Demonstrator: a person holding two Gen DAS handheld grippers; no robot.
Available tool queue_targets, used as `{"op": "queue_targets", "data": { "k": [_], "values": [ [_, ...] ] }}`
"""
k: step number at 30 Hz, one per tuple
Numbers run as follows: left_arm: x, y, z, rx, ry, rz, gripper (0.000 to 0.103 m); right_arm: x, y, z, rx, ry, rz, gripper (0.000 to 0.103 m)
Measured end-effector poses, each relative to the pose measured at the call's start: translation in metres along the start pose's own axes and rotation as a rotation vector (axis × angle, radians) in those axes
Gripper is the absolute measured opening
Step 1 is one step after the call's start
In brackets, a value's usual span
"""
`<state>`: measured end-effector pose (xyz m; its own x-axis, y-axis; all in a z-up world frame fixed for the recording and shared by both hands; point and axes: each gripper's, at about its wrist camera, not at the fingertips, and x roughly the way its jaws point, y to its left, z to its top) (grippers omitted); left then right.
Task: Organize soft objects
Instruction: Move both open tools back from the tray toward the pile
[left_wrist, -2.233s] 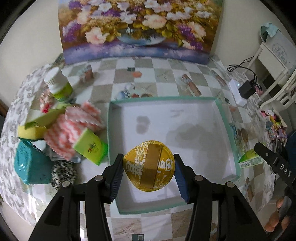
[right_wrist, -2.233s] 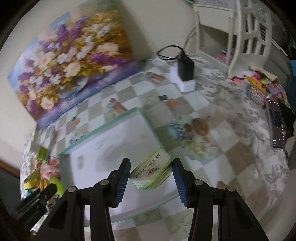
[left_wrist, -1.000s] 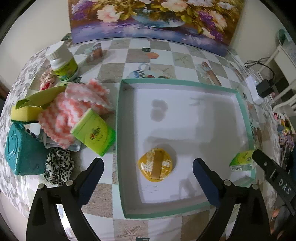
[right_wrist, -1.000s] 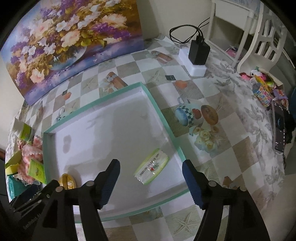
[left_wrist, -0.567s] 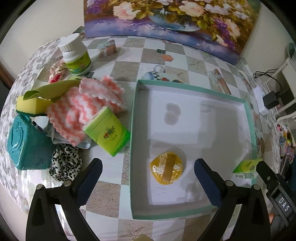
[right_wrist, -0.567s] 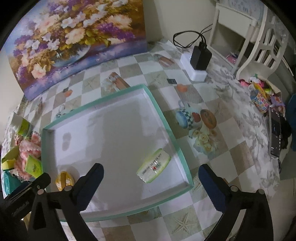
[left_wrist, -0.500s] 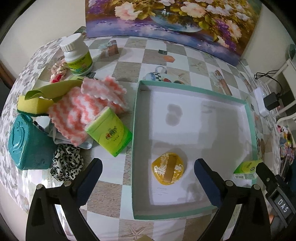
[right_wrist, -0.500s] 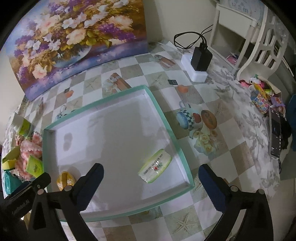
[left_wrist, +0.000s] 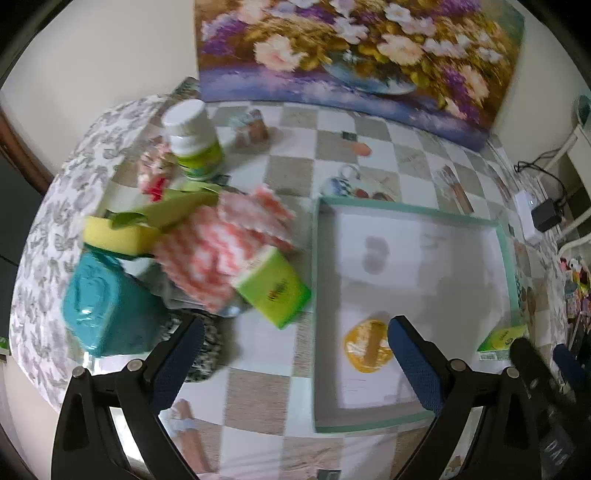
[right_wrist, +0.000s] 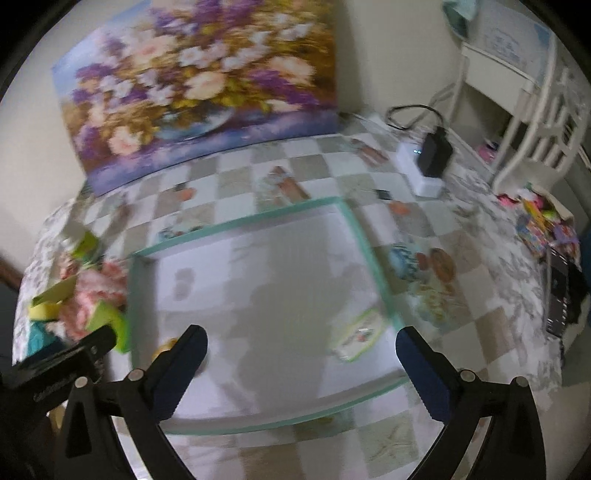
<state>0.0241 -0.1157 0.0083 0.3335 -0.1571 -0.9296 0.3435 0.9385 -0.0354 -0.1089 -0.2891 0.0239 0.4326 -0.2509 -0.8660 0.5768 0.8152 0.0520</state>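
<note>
A teal-rimmed white tray (left_wrist: 424, 212) holds a round yellow packet (left_wrist: 365, 349) near its front left and a green-white tissue pack (left_wrist: 502, 341) at its right wall; the pack also shows in the right wrist view (right_wrist: 360, 334). My left gripper (left_wrist: 295, 360) is open and empty over the tray's left rim. Left of the tray lies a pile: a green tissue pack (left_wrist: 275, 291), a pink-white cloth (left_wrist: 221, 251), a yellow sponge (left_wrist: 114, 236), a teal pouch (left_wrist: 99, 306) and a leopard-print scrunchie (left_wrist: 203, 354). My right gripper (right_wrist: 301, 369) is open and empty over the tray's (right_wrist: 236, 223) front.
A white bottle with a green label (left_wrist: 192, 142) stands behind the pile. A flower painting (left_wrist: 354, 55) leans on the wall at the back. A white power strip with a black adapter (right_wrist: 430, 162) lies at the right. The table's edge runs close on the left.
Both grippers let go of their packs, opened wide and drew back from the tray. The left gripper has now swung left toward the pile. Both views are blurred by motion.
</note>
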Motion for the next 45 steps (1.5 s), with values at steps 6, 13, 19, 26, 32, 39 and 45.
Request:
{"op": "queue_targets", "data": {
  "k": [6,13,19,26,32,39,45],
  "values": [
    [-0.017,0.043,0.008,-0.074,-0.046,0.024,0.099,0.001,0.026,-0.007,-0.065,0.009,0.043,0.103],
    [-0.028,0.113,0.01,-0.23,-0.074,0.06,0.099,0.005,0.025,-0.009,-0.042,0.016,0.066,0.103],
    [-0.027,0.163,0.007,-0.362,-0.061,0.053,0.099,0.004,0.04,-0.008,-0.047,0.007,0.098,0.103],
    [-0.018,0.179,0.012,-0.408,-0.041,0.007,0.099,0.01,0.082,-0.005,-0.122,0.006,0.147,0.103],
    [-0.006,0.183,0.022,-0.412,-0.016,0.002,0.099,0.025,0.115,-0.008,-0.192,0.04,0.18,0.103],
    [-0.001,0.171,0.036,-0.35,-0.039,-0.041,0.099,0.042,0.147,-0.007,-0.274,0.068,0.205,0.103],
    [0.003,0.164,0.044,-0.322,-0.041,-0.083,0.099,0.058,0.172,-0.008,-0.349,0.092,0.222,0.101]
  ]
}}
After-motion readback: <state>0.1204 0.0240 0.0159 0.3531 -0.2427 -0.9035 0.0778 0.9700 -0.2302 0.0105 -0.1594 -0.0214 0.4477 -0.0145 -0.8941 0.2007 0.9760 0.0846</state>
